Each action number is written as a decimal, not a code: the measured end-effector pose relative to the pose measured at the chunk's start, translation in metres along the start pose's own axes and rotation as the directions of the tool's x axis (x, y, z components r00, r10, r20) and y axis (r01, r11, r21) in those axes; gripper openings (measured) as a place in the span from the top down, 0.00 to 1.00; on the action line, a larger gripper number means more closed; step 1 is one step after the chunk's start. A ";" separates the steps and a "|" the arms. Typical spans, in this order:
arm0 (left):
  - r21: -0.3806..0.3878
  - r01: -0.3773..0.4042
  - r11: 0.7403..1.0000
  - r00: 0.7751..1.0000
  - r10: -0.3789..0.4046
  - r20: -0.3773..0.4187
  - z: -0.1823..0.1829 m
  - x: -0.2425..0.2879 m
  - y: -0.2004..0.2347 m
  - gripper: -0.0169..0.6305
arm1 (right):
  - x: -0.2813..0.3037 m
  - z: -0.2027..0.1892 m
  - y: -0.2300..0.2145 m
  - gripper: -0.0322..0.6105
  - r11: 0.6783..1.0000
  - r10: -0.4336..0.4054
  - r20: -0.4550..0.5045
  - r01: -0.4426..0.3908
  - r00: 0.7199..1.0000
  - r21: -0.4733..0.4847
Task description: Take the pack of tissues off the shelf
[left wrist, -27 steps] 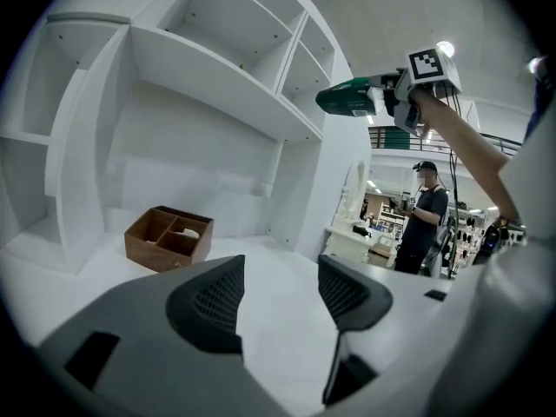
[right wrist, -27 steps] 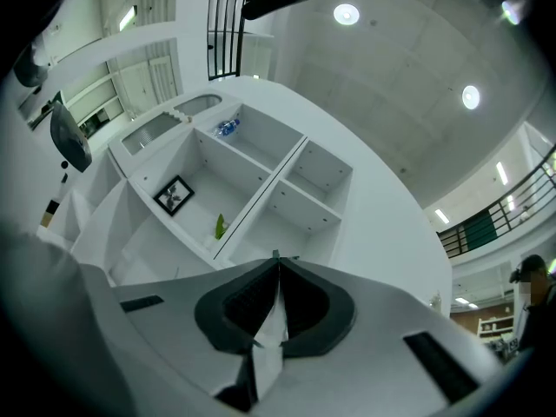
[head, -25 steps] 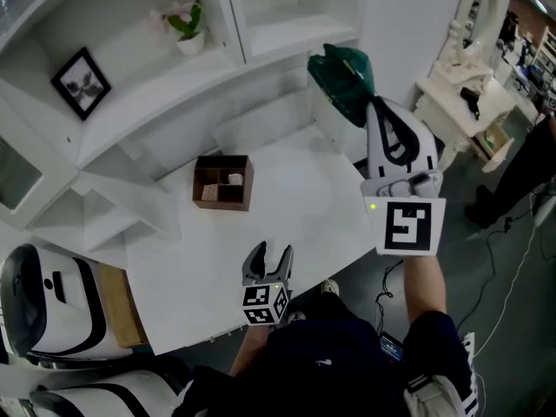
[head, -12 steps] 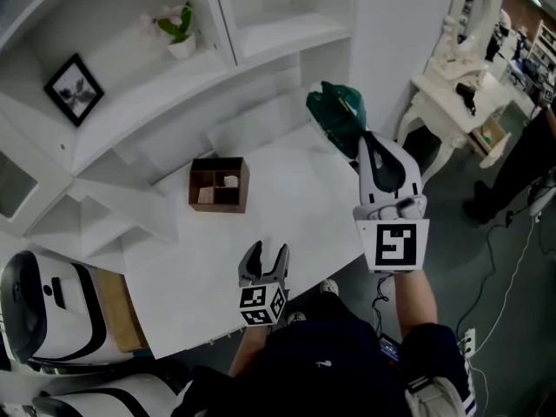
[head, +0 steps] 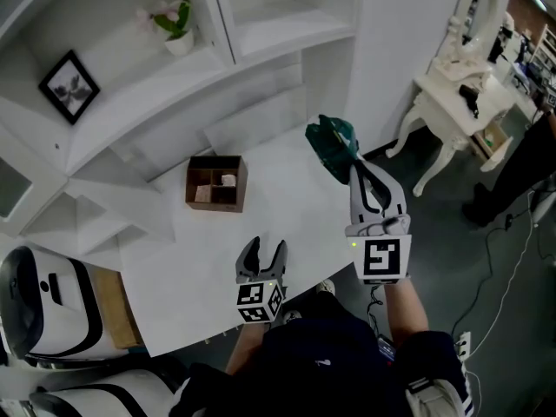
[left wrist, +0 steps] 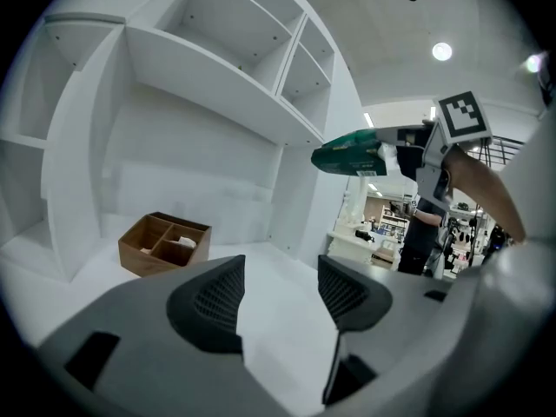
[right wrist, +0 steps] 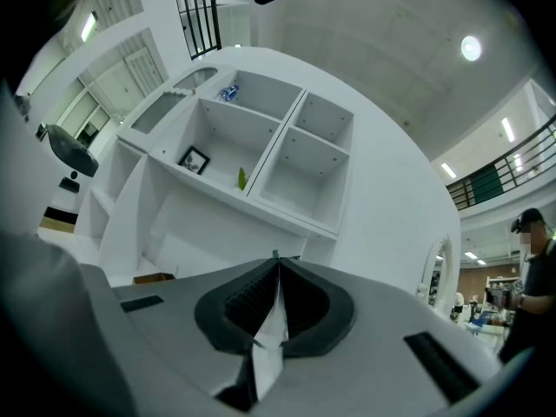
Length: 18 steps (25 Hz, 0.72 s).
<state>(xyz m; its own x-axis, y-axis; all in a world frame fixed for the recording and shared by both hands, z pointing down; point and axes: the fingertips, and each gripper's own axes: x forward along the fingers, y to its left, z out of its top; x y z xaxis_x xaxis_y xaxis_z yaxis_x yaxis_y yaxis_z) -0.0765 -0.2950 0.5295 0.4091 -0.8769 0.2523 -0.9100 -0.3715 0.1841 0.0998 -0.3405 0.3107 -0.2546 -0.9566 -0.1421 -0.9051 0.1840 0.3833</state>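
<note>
Right gripper (head: pixel 351 165) is clamped on one green pack of tissues (head: pixel 331 142), held in the air by the white bench (head: pixel 287 211) far right corner, off the shelf unit (head: pixel 261 33). Pack's long axis runs on from the jaws, pointing toward the shelves. Left gripper (head: pixel 261 257) has jaws apart and empty at the near bench edge. One wooden box (head: pixel 215 183), one picture frame (head: pixel 68 85), one potted plant (head: pixel 171 29).

Left gripper view: pack (left wrist: pixel 350 156) is level, long axis left-right.

Right gripper view: jaws together on a thin edge of the pack (right wrist: pixel 271 335); white hall, ceiling lights.

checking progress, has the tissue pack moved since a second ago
Yes. The tissue pack in the right claw has come back from the shelves toward the person, nearly level with the wooden box.
</note>
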 end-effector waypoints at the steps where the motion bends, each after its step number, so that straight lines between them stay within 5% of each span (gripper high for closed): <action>1: 0.000 -0.001 1.000 1.000 0.001 -0.001 0.000 0.001 0.000 0.57 | 0.000 -0.006 0.002 0.93 1.000 0.006 -0.014 -0.006 1.000 0.012; 18: 0.003 -0.035 0.999 0.999 0.035 -0.003 0.001 0.017 0.003 0.57 | -0.010 -0.098 0.057 0.93 0.994 0.107 -0.115 -0.103 0.988 0.045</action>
<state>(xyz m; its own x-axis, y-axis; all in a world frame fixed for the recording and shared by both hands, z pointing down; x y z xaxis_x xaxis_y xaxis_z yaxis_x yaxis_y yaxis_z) -0.0722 -0.3114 0.5330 0.3772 -0.8885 0.2613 -0.9239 -0.3415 0.1726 0.0845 -0.3429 0.4237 -0.3094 -0.9509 0.0058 -0.8887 0.2913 0.3540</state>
